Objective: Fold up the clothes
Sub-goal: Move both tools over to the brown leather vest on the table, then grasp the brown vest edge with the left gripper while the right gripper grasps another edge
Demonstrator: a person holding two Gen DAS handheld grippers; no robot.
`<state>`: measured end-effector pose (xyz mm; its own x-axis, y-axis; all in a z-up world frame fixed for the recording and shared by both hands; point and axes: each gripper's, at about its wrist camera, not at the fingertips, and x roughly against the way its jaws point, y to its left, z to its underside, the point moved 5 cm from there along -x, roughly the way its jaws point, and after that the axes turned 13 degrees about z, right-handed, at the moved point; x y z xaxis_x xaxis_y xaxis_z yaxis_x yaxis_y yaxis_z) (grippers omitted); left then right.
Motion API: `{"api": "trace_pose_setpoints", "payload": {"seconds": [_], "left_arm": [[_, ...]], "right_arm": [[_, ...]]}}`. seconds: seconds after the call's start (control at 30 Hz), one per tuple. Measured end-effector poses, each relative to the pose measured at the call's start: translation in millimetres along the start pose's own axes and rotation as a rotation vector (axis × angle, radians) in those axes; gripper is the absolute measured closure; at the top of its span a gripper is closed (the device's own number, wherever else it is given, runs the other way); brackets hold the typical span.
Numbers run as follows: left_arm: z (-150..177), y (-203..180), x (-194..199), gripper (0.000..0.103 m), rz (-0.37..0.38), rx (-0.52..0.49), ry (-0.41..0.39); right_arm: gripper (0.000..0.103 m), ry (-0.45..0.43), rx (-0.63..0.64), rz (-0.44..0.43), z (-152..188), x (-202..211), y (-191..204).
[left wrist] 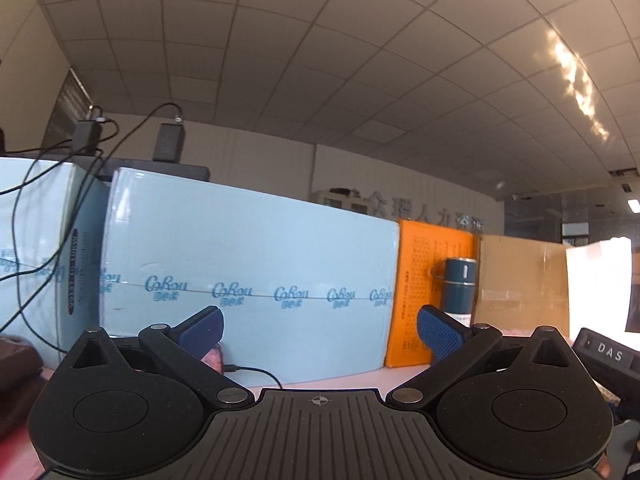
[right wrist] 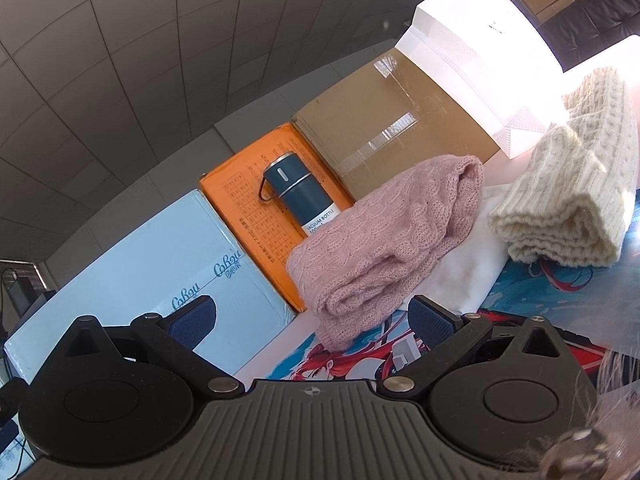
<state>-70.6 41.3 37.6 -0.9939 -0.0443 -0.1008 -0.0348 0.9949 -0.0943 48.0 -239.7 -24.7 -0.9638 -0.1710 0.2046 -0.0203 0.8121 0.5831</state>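
Note:
In the right wrist view a folded pink knit sweater (right wrist: 384,240) lies on a printed mat (right wrist: 352,364), with a folded cream knit sweater (right wrist: 568,196) to its right on a white cloth (right wrist: 468,276). My right gripper (right wrist: 316,320) stands open just short of the pink sweater, nothing between its blue pads. My left gripper (left wrist: 320,332) is also open and empty. It points level at a light blue carton (left wrist: 248,272) across the pink table (left wrist: 344,380). No clothes show in the left wrist view.
Against the back stand the light blue carton (right wrist: 160,264), an orange box (left wrist: 432,292), a dark blue vacuum bottle (right wrist: 304,196), a brown carton (right wrist: 388,128) and a white bag (right wrist: 472,56). Black cables (left wrist: 48,216) hang at the left. A black device marked DAS (left wrist: 608,352) sits at the right.

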Motion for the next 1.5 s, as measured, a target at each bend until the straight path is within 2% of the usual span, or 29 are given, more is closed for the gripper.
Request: {"api": "trace_pose_setpoints", "payload": {"seconds": [0.1,0.23,0.3,0.5,0.57,0.67,0.87,1.0,1.13,1.33,1.43,1.5], "left_arm": [[-12,25,26,0.000,-0.091,0.002,-0.013],[-27,63,62,0.000,-0.223,-0.083,0.005],[-34,85,80,0.000,-0.297,-0.132,0.027],[-50,148,117,0.000,-0.524,-0.256,0.195],[-47,163,119,0.000,-0.557,-0.302,0.276],[-36,176,111,0.000,-0.546,-0.328,0.381],[-8,192,70,0.000,-0.408,-0.282,0.527],[0,207,52,0.000,-0.325,-0.235,0.569],[15,219,53,0.000,-0.288,-0.185,0.601],[40,231,49,0.000,-0.278,-0.150,0.689],[41,240,54,0.000,-0.333,-0.125,0.706],[39,252,62,0.000,-0.404,-0.111,0.710]], "right_arm": [[0.000,0.008,0.015,-0.039,3,6,5],[0.000,0.045,0.052,-0.116,8,17,26],[0.000,0.090,0.063,-0.188,14,24,43],[0.000,0.277,0.104,-0.367,45,38,109],[0.000,0.341,0.135,-0.420,59,39,133],[0.000,0.437,0.159,-0.463,83,35,162],[0.000,0.529,0.258,-0.519,125,37,216],[0.000,0.594,0.284,-0.529,149,34,239],[0.000,0.664,0.294,-0.530,169,26,257],[0.000,0.759,0.259,-0.509,201,7,285],[0.000,0.806,0.226,-0.498,212,0,295],[0.000,0.826,0.214,-0.488,219,-4,300]]}}
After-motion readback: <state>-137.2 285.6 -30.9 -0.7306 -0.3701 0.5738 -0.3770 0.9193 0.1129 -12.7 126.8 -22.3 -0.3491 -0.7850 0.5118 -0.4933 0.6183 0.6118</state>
